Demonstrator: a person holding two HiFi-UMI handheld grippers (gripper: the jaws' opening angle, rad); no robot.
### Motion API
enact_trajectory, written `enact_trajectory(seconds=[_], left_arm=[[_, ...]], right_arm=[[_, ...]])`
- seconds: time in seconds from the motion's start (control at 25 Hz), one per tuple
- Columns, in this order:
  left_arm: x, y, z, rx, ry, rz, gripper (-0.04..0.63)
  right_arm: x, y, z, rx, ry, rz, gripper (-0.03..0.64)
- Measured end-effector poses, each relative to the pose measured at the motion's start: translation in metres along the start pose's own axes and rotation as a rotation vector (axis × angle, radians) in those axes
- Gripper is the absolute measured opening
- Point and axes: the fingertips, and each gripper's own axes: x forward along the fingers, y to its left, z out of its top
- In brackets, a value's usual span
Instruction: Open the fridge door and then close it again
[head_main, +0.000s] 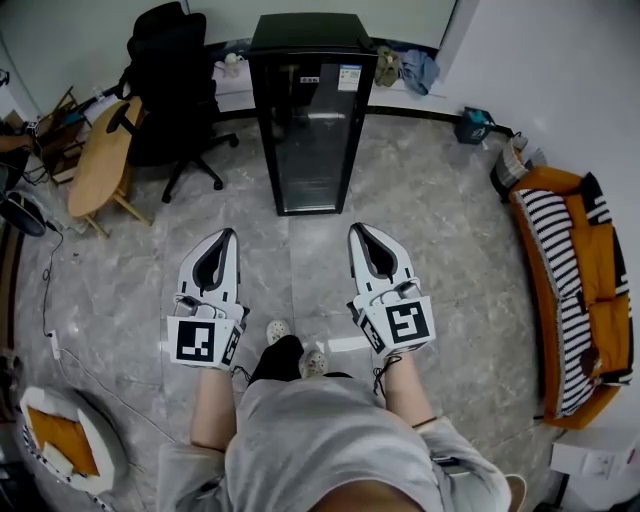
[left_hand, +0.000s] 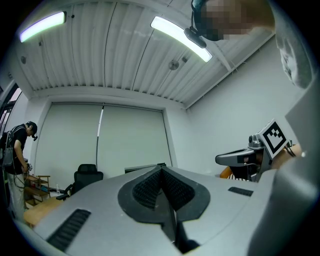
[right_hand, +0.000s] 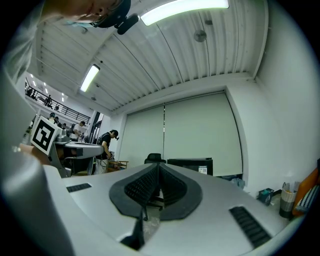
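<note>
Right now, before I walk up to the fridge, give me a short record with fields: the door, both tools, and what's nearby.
fridge: black, by the far wall
door: glass, closed
left tool: shut, empty, pointing at the fridge, well short of it
right tool: shut, empty, also well short of it
left of fridge: office chair, wooden table
right of fridge: orange striped sofa

Over on the left, a black office chair (head_main: 170, 85) stands just beside a round wooden bench (head_main: 98, 160), and a thin cable (head_main: 47, 290) trails across the grey marble floor (head_main: 450, 240). On the right there's an orange, striped sofa (head_main: 575, 290), with a teal box (head_main: 474, 126) beyond its far end. Overhead, a strip light (left_hand: 180, 37) glows on the ribbed ceiling.
</note>
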Motion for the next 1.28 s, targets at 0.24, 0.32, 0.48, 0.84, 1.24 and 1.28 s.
enact_trajectory(seconds=[0.24, 0.32, 0.48, 0.84, 1.24, 1.28], left_arm=[[0.025, 0.021, -0.012, -0.016, 0.017, -0.011, 0.014], [0.036, 0.029, -0.016, -0.014, 0.017, -0.022, 0.014], [0.057, 0.050, -0.023, -0.020, 0.010, -0.032, 0.014], [0.115, 0.108, -0.034, -0.031, -0.003, -0.064, 0.014], [0.167, 0.167, -0.052, -0.036, -0.014, -0.123, 0.014], [0.171, 0.171, -0.054, -0.036, -0.014, -0.132, 0.014]], right_arm=[[0.033, -0.003, -0.005, -0.005, 0.019, -0.001, 0.025], [0.046, -0.005, -0.007, -0.006, 0.022, -0.009, 0.025], [0.074, -0.007, -0.008, -0.015, 0.022, -0.022, 0.025], [0.148, -0.019, -0.011, -0.017, 0.020, -0.070, 0.025], [0.218, -0.020, -0.019, -0.036, 0.019, -0.133, 0.025], [0.223, -0.020, -0.020, -0.040, 0.020, -0.141, 0.025]])
